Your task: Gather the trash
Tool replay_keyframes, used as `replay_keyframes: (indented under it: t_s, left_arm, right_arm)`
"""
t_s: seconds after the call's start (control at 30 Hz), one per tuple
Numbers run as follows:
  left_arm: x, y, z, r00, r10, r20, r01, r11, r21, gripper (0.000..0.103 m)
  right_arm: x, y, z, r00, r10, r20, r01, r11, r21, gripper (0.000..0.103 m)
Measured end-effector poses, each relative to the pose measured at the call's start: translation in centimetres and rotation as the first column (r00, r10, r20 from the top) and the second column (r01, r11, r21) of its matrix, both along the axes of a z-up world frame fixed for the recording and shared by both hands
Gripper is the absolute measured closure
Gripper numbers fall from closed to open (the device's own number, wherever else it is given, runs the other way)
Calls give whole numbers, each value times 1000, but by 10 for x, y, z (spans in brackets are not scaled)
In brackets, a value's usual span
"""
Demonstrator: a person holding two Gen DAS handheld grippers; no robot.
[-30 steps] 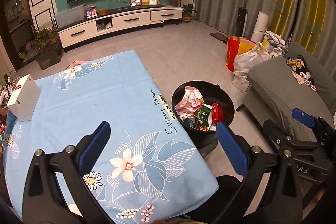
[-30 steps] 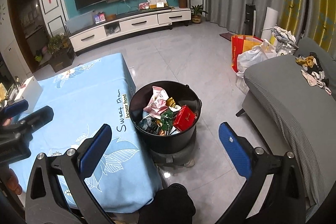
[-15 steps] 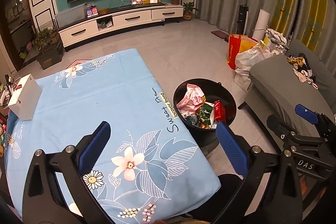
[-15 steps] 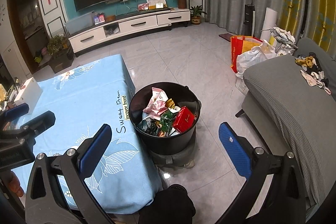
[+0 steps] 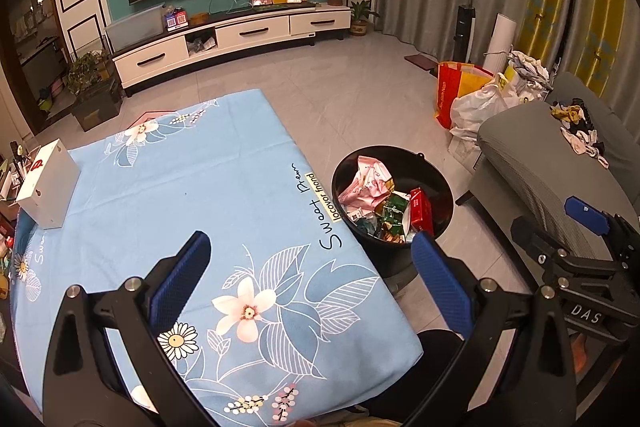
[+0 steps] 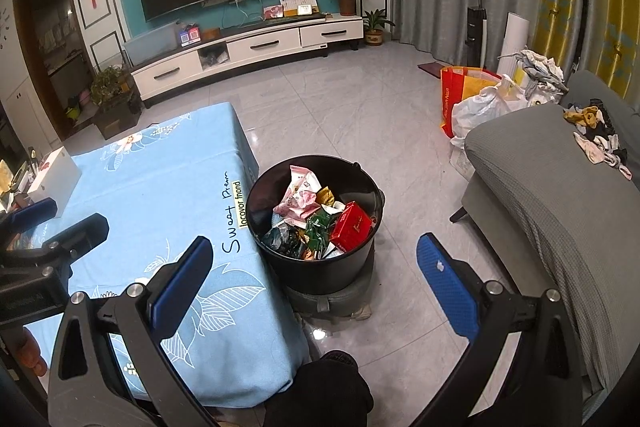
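While I hover over blue floral tablecloth [image 5: 208, 195], black bin [image 6: 316, 267] sits on floor just beside table edge, wrappers [image 6: 316, 223] piled inside. My left gripper [image 5: 308, 267] spread wide, holding nothing. My right gripper [image 6: 316, 271] equally wide, empty.

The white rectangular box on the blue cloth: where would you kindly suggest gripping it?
Take the white rectangular box across its narrow thickness at the upper edge, coming from above with the left claw; it stands tilted on the blue floral tablecloth, broad faces too wide.
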State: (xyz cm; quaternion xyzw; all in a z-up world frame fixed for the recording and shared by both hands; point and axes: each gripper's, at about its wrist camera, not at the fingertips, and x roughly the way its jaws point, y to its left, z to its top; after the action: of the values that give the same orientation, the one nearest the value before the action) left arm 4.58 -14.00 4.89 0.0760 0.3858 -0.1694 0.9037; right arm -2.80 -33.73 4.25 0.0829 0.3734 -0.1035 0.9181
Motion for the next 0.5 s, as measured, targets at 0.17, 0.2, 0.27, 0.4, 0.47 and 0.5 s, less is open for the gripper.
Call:
replay_keyframes:
  t_s: [0.17, 0.2, 0.27, 0.4, 0.47, 0.5]
  left_arm:
    - [0, -1, -2, 1000, 0, -1, 0, 1000, 3, 3]
    - [0, -1, -2, 1000, -1, -2, 1, 1000, 2, 3]
    - [-1, -1, -2, 1000, -1, -1, 1, 1000, 4, 3]
    - [0, -1, -2, 1000, 0, -2, 0, 1000, 3, 3]
    - [0, -1, -2, 1000, 0, -4, 0, 1000, 3, 3]
    - [0, -1, -3, 1000, 0, -5, 0, 1000, 3, 3]
  right_arm:
    - [1, 0, 0, 1000, -1, -1, 1, 1000, 1, 3]
    - [0, 0, 0, 1000, 0, 0, 0, 1000, 1, 3]
    - [0, 0, 0, 1000, 0, 1, 0, 1000, 1, 3]
    - [1, 0, 0, 1000, 1, -3, -1, 1000, 0, 3]
    - [1, 1, -2, 1000, 2, -4, -2, 1000, 1, 3]
    - [1, 1, -2, 1000, 2, -4, -2, 1000, 1, 3]
